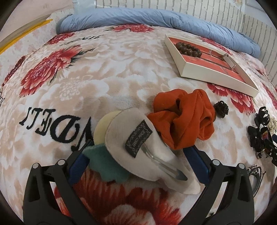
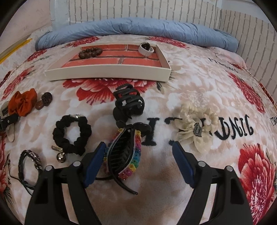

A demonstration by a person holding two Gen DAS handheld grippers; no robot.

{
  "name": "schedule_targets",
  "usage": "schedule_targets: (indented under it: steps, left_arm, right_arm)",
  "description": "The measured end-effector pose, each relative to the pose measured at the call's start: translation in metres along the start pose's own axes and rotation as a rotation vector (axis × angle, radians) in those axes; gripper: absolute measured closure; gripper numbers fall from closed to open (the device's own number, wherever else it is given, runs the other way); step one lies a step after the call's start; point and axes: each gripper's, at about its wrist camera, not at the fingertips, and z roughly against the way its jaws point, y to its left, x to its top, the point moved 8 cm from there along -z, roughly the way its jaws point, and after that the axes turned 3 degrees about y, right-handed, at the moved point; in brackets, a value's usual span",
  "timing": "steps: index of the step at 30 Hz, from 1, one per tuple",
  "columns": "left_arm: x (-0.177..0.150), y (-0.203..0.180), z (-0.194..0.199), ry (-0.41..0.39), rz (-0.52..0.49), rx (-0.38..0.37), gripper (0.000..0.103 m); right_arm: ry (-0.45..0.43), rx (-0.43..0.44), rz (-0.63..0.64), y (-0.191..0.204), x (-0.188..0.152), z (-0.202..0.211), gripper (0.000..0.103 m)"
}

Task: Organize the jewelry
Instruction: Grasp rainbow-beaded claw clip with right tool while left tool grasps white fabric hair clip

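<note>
One floral blanket [image 2: 199, 83], brick wall [image 2: 138, 10]; left tongs [image 1: 138, 159] clamping felt clip [image 1: 138, 147], right tongs [image 2: 138, 162] apart.

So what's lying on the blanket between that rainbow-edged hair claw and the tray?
In the right wrist view, a plain black hair claw lies between the rainbow-edged hair claw and the tray.

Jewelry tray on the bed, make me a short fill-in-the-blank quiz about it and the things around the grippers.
1. The brown bead bracelet lies inside the ____, whose rim is cream.
2. The scrunchie beyond the left gripper is ____ in colour.
3. The felt hair clip between the left gripper's fingers has a tag reading ____.
4. The right gripper stands ____ around the rainbow claw clip.

Missing words: tray; orange; HAND MADE; open
</note>
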Motion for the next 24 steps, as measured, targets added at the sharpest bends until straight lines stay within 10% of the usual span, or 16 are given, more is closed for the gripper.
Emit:
schedule_targets:
  steps: [24]
  left_arm:
    - [0.000, 0.009, 0.003, -0.004, 0.017, 0.012, 0.042]
  right_arm:
    - [0.024, 0.019, 0.012, 0.016, 0.001, -0.006, 0.063]
